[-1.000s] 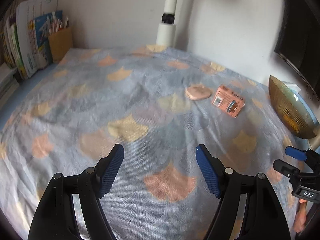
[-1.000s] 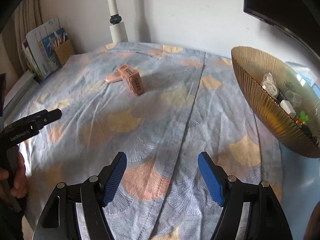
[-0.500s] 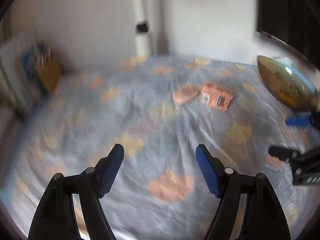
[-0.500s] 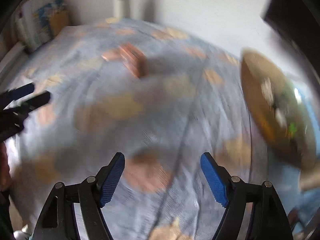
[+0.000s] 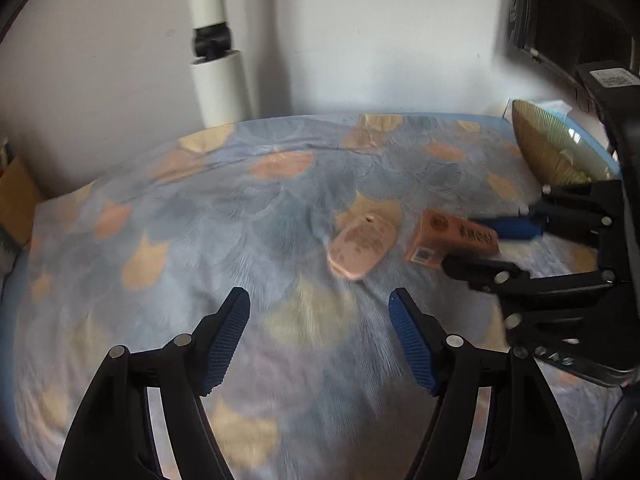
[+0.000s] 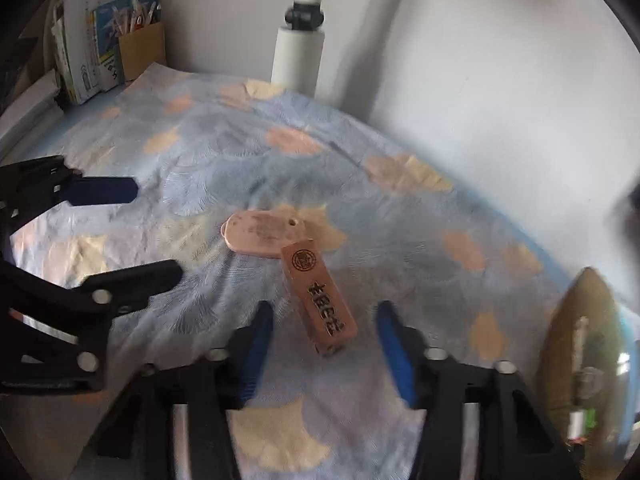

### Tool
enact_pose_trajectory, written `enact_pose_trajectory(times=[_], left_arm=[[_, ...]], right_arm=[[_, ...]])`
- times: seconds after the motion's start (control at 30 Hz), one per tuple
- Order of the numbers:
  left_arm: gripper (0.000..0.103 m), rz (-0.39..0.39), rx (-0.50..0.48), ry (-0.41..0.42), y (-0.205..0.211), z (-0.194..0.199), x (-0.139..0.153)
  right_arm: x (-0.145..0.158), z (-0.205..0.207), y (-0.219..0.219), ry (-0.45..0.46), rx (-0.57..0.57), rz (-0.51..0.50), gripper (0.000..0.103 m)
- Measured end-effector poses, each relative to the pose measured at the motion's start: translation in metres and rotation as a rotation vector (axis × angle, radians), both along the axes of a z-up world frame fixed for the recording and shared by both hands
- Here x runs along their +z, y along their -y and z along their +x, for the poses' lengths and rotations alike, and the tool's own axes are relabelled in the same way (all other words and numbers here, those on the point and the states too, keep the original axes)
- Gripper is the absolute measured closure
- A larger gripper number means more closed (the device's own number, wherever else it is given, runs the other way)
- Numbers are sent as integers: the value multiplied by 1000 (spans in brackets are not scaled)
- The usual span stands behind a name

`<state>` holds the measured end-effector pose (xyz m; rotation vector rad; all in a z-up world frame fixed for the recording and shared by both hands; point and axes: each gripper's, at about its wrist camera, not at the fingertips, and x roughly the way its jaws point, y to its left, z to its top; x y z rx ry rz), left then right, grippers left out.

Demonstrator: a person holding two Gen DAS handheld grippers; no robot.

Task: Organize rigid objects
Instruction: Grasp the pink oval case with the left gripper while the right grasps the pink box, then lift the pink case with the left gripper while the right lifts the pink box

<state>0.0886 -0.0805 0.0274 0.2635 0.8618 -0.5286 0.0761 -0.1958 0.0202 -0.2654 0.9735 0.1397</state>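
**Right gripper brackets the orange box; left gripper stands wide**

Nearest in the right wrist view, the right gripper (image 6: 324,308) points down at the cloth-covered table (image 5: 200,240). Its jaws have just been closing, and the small orange box (image 6: 320,296) lies between them. A strip of cloth still shows on either side of the box, so the blue pads (image 6: 394,344) are not yet pressing on it. The fingers are blurred.

The left gripper (image 5: 320,300) has its jaws wide apart with only patterned cloth between them. It hangs short of the objects.

Just beyond it lies a flat pink oval piece (image 5: 362,246), on the cloth near the middle of the table. The orange box lies beside it to the right in the left wrist view; in the right wrist view the box's far end overlaps the oval's edge, and I cannot tell whether they touch.

Farther right, a ribbed gold bowl (image 5: 552,148) sits at the table's edge, with small items inside. At the back, a white pole (image 5: 218,80) rises against the wall, and booklets with a cardboard holder (image 6: 142,54) stand in the far left corner.
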Motion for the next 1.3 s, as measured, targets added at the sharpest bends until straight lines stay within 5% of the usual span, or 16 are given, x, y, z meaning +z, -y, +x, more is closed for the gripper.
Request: enact_pose_trajectory(times=[0.1, 0.23, 0.33, 0.43, 0.47, 0.5, 0.6, 0.77, 0.83, 0.87, 1.3], left_arm=[[33, 15, -33, -5, 14, 11, -6], [33, 9, -67, -14, 32, 23, -13], [33, 20, -85, -21, 46, 30, -17], [34, 14, -86, -25, 52, 34, -19], [38, 12, -91, -24, 54, 34, -19], [55, -4, -110, -28, 56, 33, -18], [65, 6, -125, -16, 59, 27, -16], [66, -11, -69, -29, 40, 13, -12], [66, -43, -36, -32, 22, 2, -6], [66, -55, -15, -29, 13, -5, -3], [66, -141, 45, -83, -44, -117, -5]], right_arm=[[-2, 5, 19, -41, -37, 124, 84], [-4, 3, 76, -145, -169, 478, 85], [-10, -4, 105, -156, -216, 599, 79], [-7, -7, 109, -138, -222, 503, 56], [-3, -10, 108, -113, -221, 450, 43], [-1, -12, 106, -91, -218, 417, 38], [1, -11, 97, -78, -172, 370, 38], [-16, 5, 62, -84, -137, 212, 38], [-18, 8, 49, -40, -131, 128, 45], [-16, 7, 44, -29, -120, 122, 64], [-10, -114, 7, -59, 112, 160, 64]])
